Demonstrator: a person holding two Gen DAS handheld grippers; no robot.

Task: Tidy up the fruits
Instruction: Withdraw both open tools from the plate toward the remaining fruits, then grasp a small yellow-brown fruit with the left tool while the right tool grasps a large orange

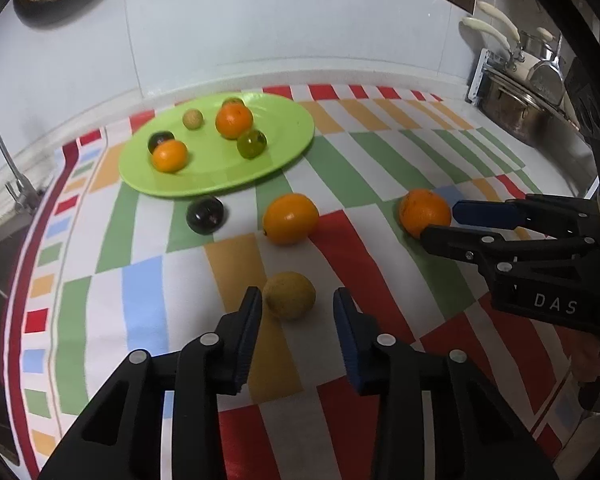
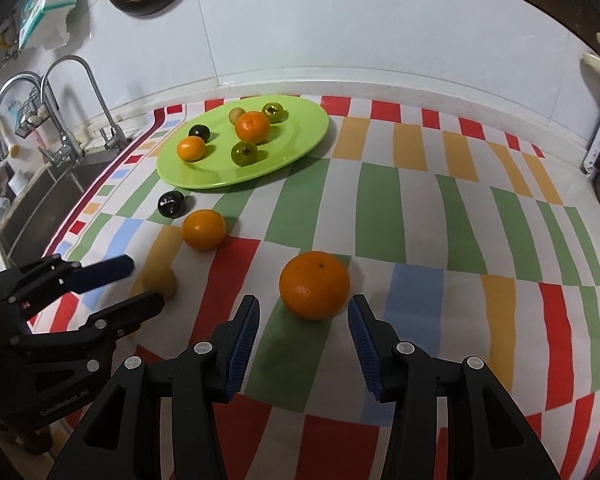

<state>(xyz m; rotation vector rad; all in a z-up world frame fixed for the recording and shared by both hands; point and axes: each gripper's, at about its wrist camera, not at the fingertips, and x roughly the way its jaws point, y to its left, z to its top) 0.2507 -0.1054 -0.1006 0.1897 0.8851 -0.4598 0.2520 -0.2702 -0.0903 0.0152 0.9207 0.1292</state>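
Left gripper (image 1: 297, 312): jaws spread, small tan round fruit (image 1: 289, 295) between tips, ungripped. Right gripper (image 2: 303, 320): jaws spread, large orange (image 2: 314, 284) just ahead between tips. Lime-green oval plate (image 2: 300, 148) far ahead holds six fruits; four remain on striped cloth (image 2: 420, 208), judged over half done.

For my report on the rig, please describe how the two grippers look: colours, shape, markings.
Both the left gripper and the right gripper are matte black plastic with two long fingers, each tipped by a ribbed blue pad. Round silver pivot pins mark the finger joints. The right gripper's body carries white letters "DAS". No cables are visible.
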